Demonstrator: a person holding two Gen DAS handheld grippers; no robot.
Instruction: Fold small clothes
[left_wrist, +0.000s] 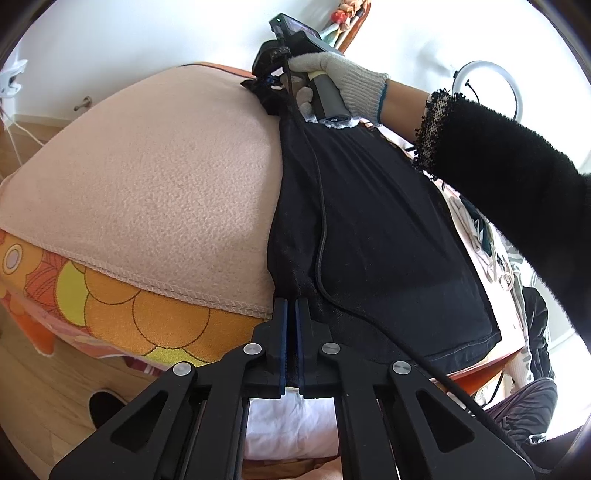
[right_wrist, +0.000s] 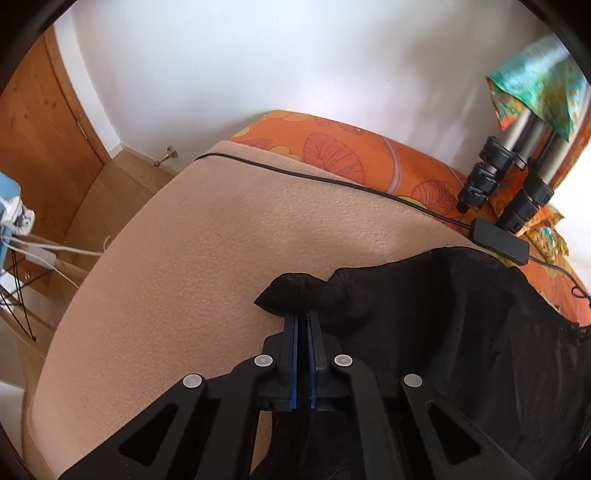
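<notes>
A black garment (left_wrist: 373, 236) lies on a pink fleece blanket (left_wrist: 155, 192), stretched lengthwise between both grippers. My left gripper (left_wrist: 291, 306) is shut on the garment's near edge at the blanket's front hem. My right gripper (right_wrist: 303, 321) is shut on a bunched corner of the garment (right_wrist: 424, 317). In the left wrist view the right gripper (left_wrist: 267, 83) shows at the far end, held by a white-gloved hand (left_wrist: 343, 81), pinching the far edge. A black cable (left_wrist: 321, 236) trails across the garment.
An orange floral cover (left_wrist: 122, 314) lies under the blanket. A black cable with an adapter box (right_wrist: 500, 242) crosses the blanket's far side, near tripod legs (right_wrist: 517, 184). A pile of other clothes (left_wrist: 491, 243) lies to the right. Wooden floor (left_wrist: 44, 398) is at the left.
</notes>
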